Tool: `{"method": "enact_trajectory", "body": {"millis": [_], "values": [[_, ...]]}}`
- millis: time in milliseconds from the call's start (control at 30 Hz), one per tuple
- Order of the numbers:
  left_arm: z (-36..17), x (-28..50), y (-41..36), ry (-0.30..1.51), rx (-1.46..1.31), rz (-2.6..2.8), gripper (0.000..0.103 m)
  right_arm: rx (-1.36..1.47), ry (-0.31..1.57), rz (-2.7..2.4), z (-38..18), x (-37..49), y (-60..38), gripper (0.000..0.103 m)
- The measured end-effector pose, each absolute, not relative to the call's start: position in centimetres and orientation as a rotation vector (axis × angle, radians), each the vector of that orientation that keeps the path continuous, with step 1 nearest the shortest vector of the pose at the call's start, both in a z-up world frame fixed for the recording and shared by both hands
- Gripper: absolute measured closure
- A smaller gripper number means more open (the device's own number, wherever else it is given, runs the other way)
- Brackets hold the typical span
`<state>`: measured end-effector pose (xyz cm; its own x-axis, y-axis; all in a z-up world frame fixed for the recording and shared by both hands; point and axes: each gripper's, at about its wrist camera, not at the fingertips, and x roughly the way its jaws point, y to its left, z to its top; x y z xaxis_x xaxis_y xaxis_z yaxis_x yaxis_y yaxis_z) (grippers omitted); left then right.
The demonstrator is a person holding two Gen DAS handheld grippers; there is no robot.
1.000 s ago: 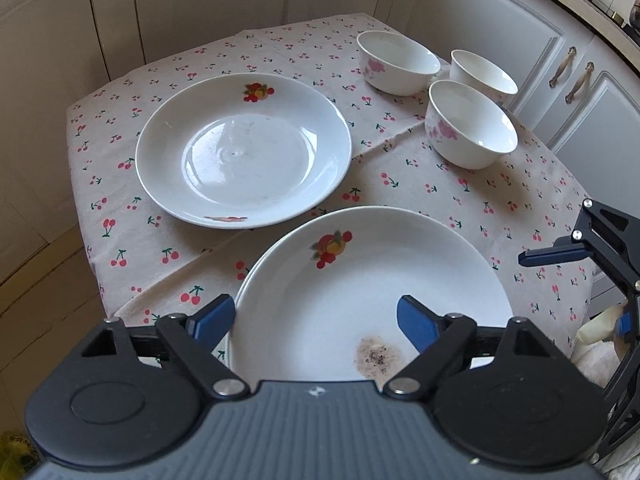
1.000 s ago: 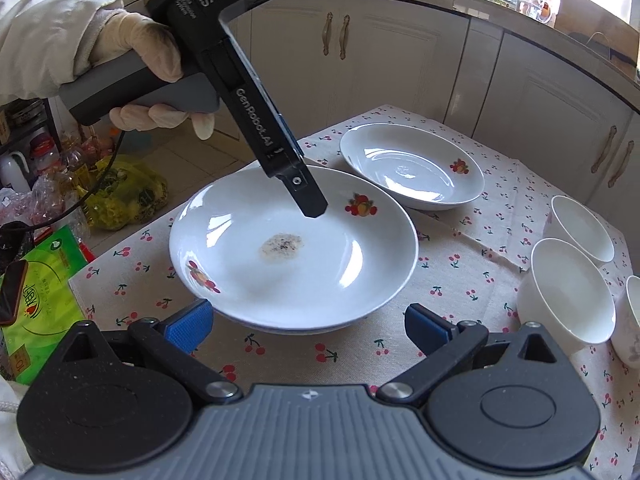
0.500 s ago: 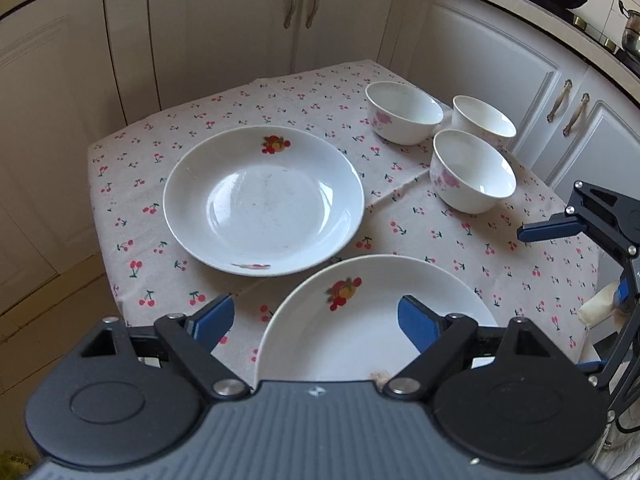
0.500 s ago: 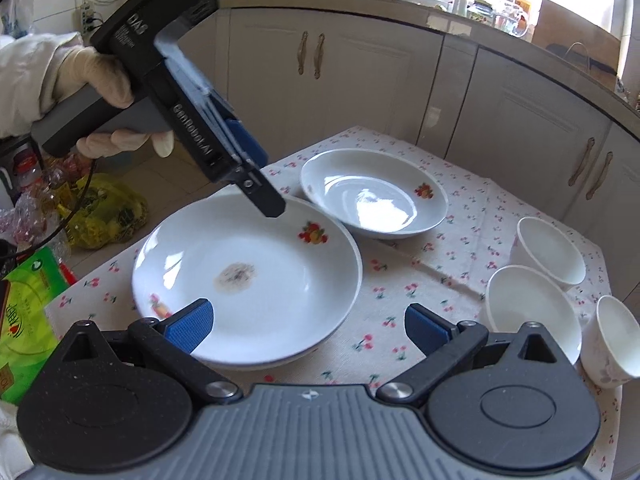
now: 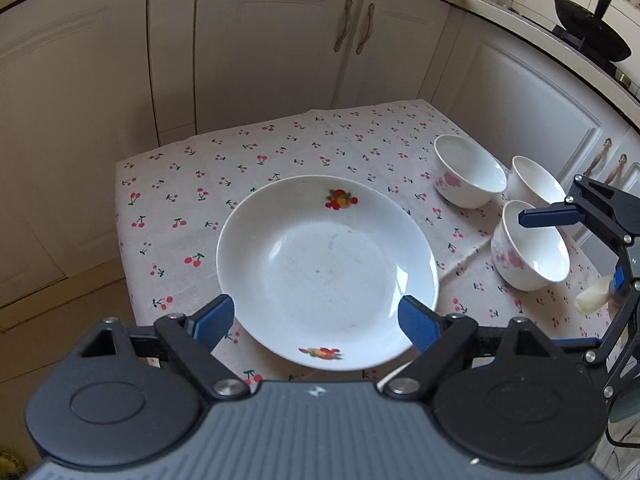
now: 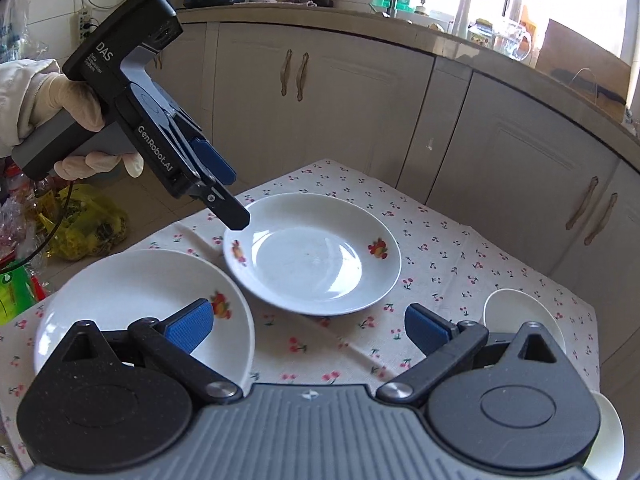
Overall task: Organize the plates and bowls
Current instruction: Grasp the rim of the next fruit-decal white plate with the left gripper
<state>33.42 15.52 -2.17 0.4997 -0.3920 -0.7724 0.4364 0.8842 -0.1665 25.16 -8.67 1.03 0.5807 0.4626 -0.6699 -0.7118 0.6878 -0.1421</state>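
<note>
Two white plates with fruit prints lie on the cherry-print tablecloth. The far plate [image 5: 328, 268] [image 6: 312, 254] sits mid-table. The near plate [image 6: 136, 308] lies at the table's front left, hidden in the left wrist view. Three white bowls with pink flowers [image 5: 468, 176] [image 5: 532, 182] [image 5: 528, 248] stand at the right; two show partly in the right wrist view [image 6: 520, 316]. My left gripper [image 5: 316, 320] [image 6: 236, 200] is open and empty, held above the far plate's near rim. My right gripper [image 6: 310, 326] [image 5: 548, 216] is open and empty, above the cloth by the bowls.
The small table [image 5: 180, 184] stands in a kitchen corner, with white cabinets [image 5: 272, 48] behind and to the right. Bags [image 6: 84, 224] lie on the floor to the left of the table. A black wok [image 5: 592, 36] sits on the counter.
Both grippers have risen and pulled back from the near plate. The left gripper now hovers over the far plate. The near plate has left the left wrist view.
</note>
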Motion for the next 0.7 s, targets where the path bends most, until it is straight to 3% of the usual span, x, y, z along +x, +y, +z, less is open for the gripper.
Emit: {"method": "enact_trajectory", "body": {"millis": [700], "values": [[-6.2, 42.3, 14.6, 1.09, 0.087, -0.508, 0.016, -0.547, 0.801, 0.812, -4.1, 31.9, -6.4, 0.0]]}}
